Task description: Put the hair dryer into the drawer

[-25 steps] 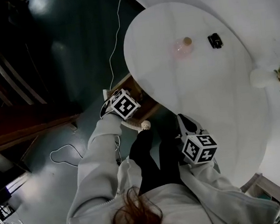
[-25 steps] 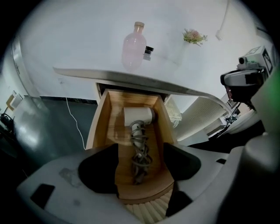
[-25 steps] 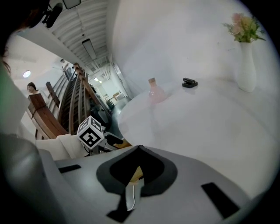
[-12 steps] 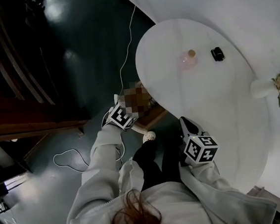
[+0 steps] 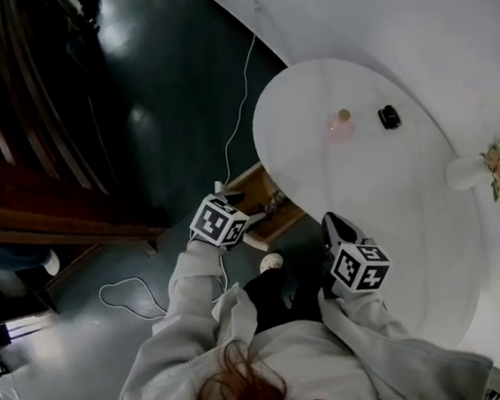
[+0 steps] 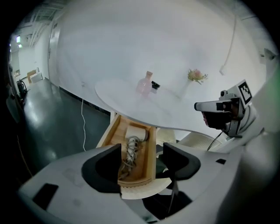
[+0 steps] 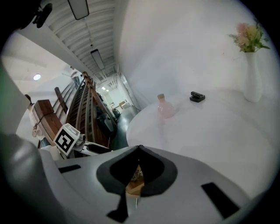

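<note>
Black pads of the left claw (image 6: 142, 149) stand wide apart w/ nothing gripped. Framed in the gap, just ahead of and below it, is the wooden drawer (image 6: 150, 153), pulled out from under the white table (image 6: 166, 111). The hair dryer (image 6: 136, 132) lies inside, pale body at the end far from the claw, its coiled cord (image 6: 128, 155) bunched nearer, clear of both pads. So the placing step looks done, i.e. dryer in and let go; what's left, prob., is to back the claw off and, if wanted, shove the drawer shut. That'd call for the pads to meet the near front edge square and push straight along the runners, w/ the cord kept below the rim so it doesn't snag under the tabletop. Left arm reaches fwd and down, sleeve (image 5: 184, 290) nearly straight, marker cube up, claw aimed into the drawer. The right claw (image 7: 139, 148), off to the right of the left one, has its pads pressed together and empty; only a sliver of wood shows thru beneath them. Right arm is bent, tucked near the body at the table's edge, claw pointing over the top. Farther out on the table, well apart from either claw: pink bottle (image 7: 165, 108), small black object (image 7: 197, 96), vase w/ flowers (image 7: 253, 83)
</note>
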A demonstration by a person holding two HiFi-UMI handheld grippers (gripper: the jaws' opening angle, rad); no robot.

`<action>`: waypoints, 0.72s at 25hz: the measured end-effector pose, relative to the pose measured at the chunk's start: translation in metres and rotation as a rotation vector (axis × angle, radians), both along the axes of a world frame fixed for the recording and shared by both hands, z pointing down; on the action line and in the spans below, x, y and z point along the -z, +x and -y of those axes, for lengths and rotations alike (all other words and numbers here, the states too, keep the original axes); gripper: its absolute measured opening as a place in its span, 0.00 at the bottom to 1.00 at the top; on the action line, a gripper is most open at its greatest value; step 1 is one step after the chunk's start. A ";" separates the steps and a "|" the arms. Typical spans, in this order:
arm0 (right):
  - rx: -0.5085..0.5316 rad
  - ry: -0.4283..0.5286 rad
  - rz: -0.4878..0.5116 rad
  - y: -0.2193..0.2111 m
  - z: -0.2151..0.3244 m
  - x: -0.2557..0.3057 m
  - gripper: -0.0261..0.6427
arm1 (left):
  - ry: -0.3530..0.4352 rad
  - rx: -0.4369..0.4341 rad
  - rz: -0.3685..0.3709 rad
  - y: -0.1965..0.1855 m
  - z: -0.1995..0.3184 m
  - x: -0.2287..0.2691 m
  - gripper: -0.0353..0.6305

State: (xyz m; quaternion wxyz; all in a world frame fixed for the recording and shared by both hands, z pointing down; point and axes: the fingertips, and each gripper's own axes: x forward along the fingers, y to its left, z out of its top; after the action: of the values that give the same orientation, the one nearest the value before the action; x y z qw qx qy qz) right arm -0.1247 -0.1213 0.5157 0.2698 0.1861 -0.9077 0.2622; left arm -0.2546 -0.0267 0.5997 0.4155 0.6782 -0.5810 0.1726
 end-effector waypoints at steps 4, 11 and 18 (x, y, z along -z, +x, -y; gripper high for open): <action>-0.001 0.012 0.020 -0.001 0.003 0.007 0.11 | 0.055 0.040 -0.017 0.000 0.002 0.022 0.50; -0.026 0.053 0.064 -0.005 0.016 0.019 0.11 | 0.252 0.269 0.018 -0.024 0.006 0.077 0.26; -0.059 0.120 0.087 0.000 0.036 0.031 0.11 | 0.368 0.367 0.115 -0.036 0.001 0.121 0.16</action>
State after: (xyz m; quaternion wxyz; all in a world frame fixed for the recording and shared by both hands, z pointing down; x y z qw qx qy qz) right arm -0.1243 -0.1569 0.4850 0.2108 0.2170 -0.9268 0.2227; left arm -0.2908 -0.0280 0.4790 0.2760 0.6145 -0.7386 0.0242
